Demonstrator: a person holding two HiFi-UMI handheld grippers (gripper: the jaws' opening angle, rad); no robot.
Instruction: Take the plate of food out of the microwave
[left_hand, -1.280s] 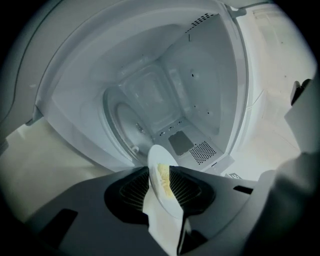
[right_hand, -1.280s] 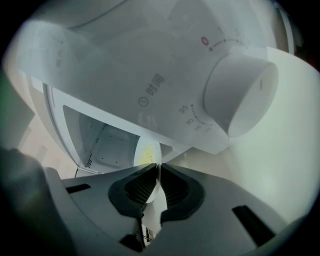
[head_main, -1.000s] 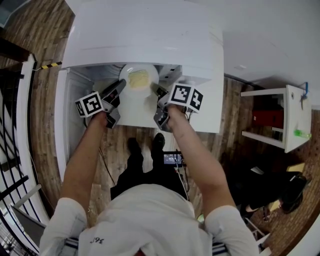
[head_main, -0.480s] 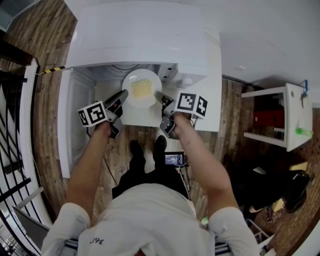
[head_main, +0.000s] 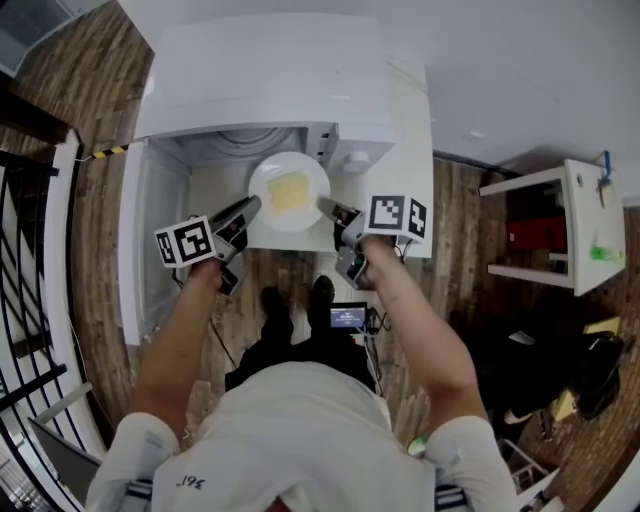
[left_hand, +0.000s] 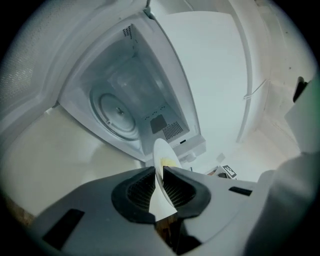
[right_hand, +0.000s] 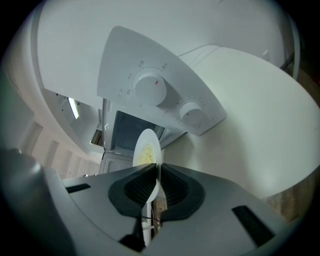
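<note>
Nearest, at the centre of the head view, the left tongs (head_main: 252, 205) and the right tongs (head_main: 326, 206) come in from lower left and lower right. Each is clamped edge-on onto the thin rim of the plate (head_main: 300, 216), on opposite sides. Each gripper view shows ribbed pads pressed against white china with no gap.

The plate hangs between them, just outside the microwave's mouth and above the front strip of the tabletop (head_main: 415, 180). The yellow food (head_main: 290, 190) lies near its middle.

Beyond it the microwave (head_main: 280, 70) stands open, its door (head_main: 150, 230) swung out to the left of the frame. In the left gripper view the bare turntable (left_hand: 117, 112) sits deep in the cavity. In the right gripper view, 2 knobs (right_hand: 150, 87) sit on the front panel.

The step in hand looks like the carry-out. Done well, both tongs travel back together at 1 height, so the plate stays level and is neither twisted nor stretched between 2 narrow rim grips. The right side should stay clear of the panel.
</note>
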